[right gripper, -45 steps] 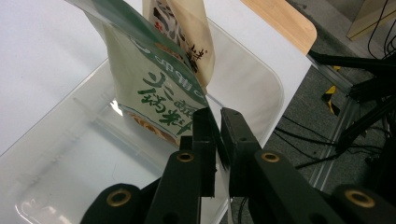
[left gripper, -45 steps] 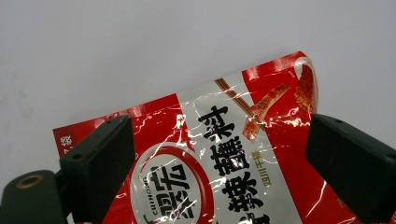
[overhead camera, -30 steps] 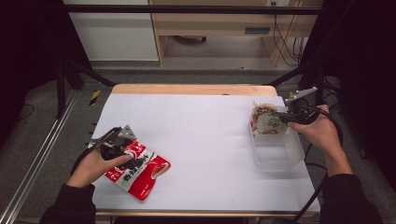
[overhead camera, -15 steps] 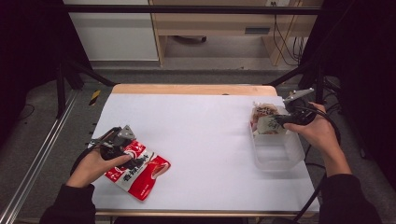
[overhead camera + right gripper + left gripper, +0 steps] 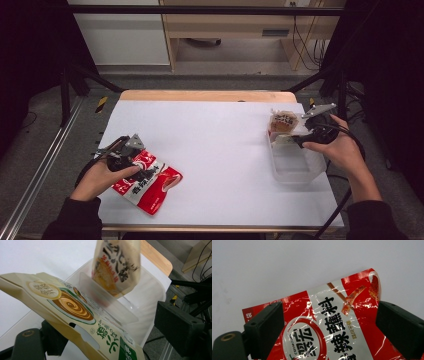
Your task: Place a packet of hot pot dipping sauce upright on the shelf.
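The white surface (image 5: 220,150) carries a clear plastic bin (image 5: 295,165) near its right edge, and the work looks like gathering snack packets into it. Largest of the packets is the red pouch (image 5: 150,182), which lies flat near the front left corner, not yet moved; the left gripper (image 5: 324,322) rests over it with its jaws spread to either side, not pinching. At the bin's far end stands a small tan packet (image 5: 282,121), leaning upright inside. The right gripper (image 5: 110,340) hovers there, its jaws having just been opening, and a beige packet (image 5: 72,315) lies loose between them, released over the bin. So the bin end seems about done; the red pouch is left.
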### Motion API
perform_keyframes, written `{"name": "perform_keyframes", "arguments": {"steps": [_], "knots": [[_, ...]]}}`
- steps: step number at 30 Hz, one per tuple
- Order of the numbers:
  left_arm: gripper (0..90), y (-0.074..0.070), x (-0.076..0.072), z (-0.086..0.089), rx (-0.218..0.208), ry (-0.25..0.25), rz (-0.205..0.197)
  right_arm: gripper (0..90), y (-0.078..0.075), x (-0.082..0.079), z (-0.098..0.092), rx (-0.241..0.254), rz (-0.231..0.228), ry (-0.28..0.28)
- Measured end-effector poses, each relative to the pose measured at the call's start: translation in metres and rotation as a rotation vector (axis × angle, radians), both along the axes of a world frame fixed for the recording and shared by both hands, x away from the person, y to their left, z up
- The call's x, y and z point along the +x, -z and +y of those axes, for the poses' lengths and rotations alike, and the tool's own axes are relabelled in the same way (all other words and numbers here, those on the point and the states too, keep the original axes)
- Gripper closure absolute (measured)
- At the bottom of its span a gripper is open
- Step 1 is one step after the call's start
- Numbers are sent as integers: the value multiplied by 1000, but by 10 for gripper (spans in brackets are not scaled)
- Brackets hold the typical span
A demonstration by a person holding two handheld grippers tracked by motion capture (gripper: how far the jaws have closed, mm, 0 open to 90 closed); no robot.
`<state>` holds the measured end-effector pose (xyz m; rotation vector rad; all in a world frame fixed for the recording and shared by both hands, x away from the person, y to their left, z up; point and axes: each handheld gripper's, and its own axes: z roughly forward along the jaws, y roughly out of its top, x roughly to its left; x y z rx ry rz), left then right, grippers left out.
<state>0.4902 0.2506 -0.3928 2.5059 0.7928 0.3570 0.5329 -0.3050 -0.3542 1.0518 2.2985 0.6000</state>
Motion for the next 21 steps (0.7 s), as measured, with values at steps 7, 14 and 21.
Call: {"name": "perform_keyframes", "arguments": {"steps": [7,14,21], "knots": [[85,-1,-1,-1,-5,1,2,169,6,-15,3,8,-16,-26],[85,-1,-1,0,-5,0,-3,144,1,-24,12,13,-33,-59],[85,-2,-1,1,-11,-2,-6,124,0,-30,27,26,-35,-106]]}}
